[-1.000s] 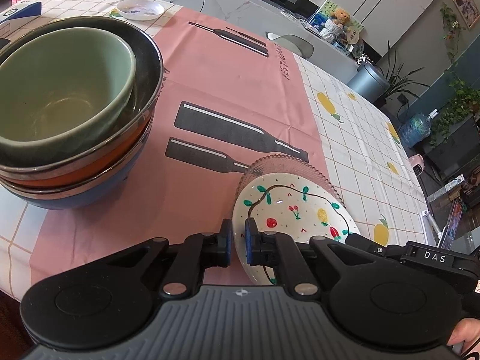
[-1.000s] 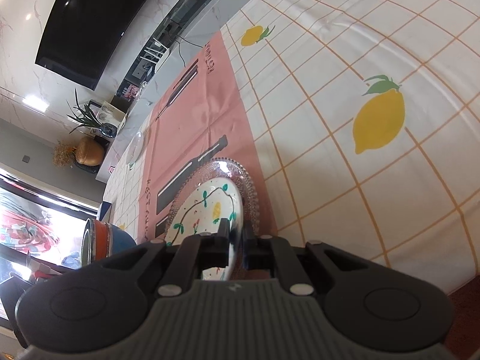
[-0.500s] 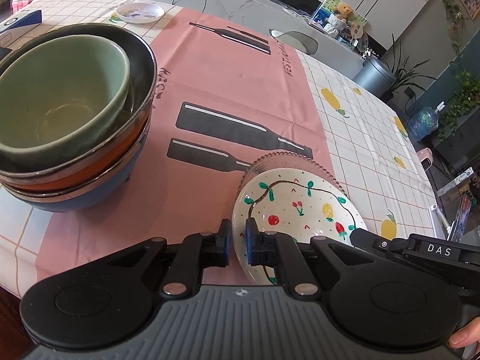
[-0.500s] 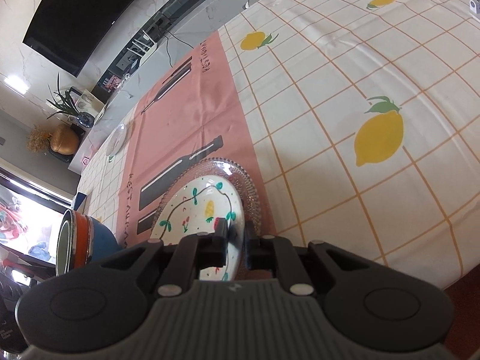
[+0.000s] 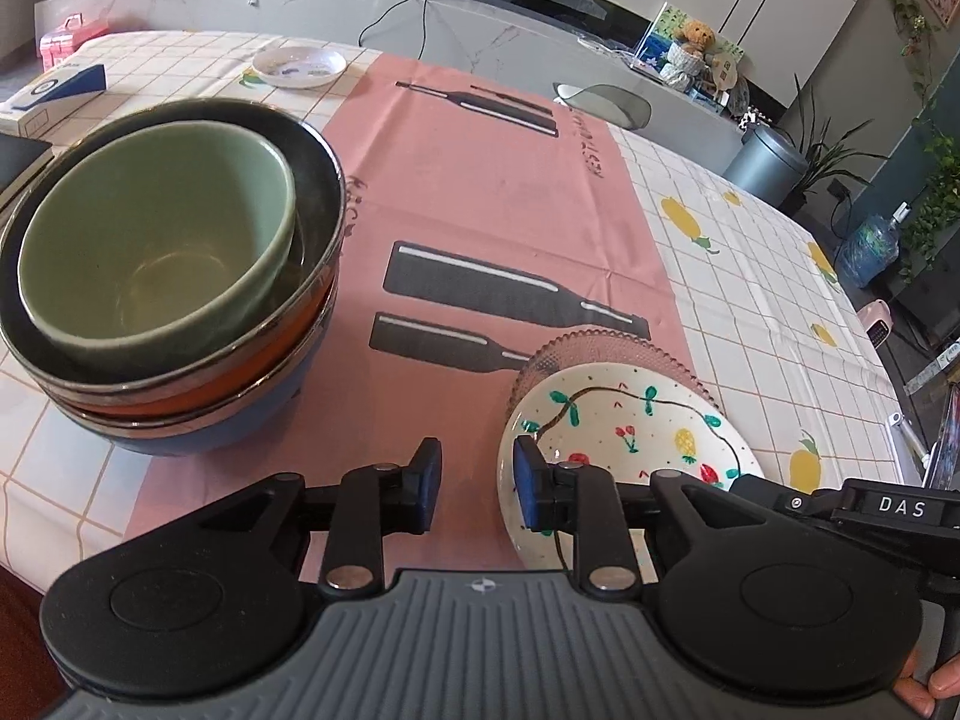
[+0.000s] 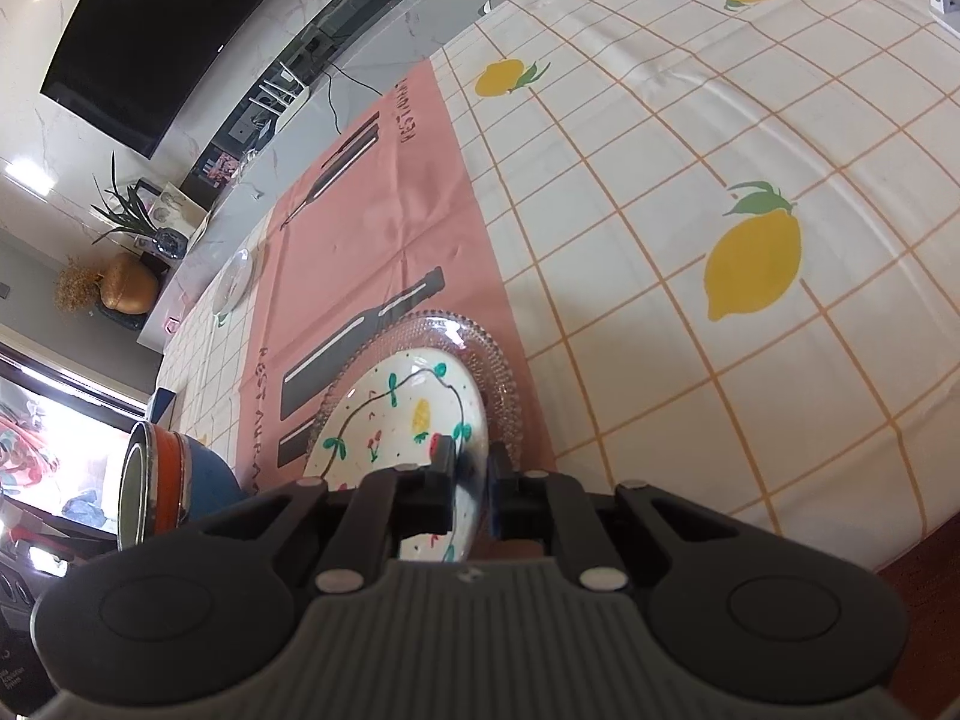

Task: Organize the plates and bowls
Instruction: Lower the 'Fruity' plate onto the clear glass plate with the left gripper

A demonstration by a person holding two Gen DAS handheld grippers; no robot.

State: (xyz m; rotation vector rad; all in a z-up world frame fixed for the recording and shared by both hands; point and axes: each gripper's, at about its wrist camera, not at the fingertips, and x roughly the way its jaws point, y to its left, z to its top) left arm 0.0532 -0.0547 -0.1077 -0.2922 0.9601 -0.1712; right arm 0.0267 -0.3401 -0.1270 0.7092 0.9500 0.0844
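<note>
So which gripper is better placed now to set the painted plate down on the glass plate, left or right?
Right. The right gripper is shut on the painted plate's rim, directly over the glass plate. The left gripper has just been opening; its pads no longer press the rim.

My own gripper body covers the near edge of the painted plate (image 5: 630, 426) in both views, so I cannot see how far it reaches toward me. The glass plate (image 5: 606, 345) under it shows only as a beaded rim at 12 o'clock of the painted one; the rest is hidden. In the bowl stack (image 5: 174, 300) the orange and blue bowls show just their outer walls, their insides covered by the bowls nested above. From my right wrist that stack (image 6: 174, 474) is half behind the gripper at 8 o'clock. A fingertip (image 5: 936, 684) is cut off at the bottom right corner. The small dish (image 5: 299, 66) at 11 o'clock carries marks too small to read.
</note>
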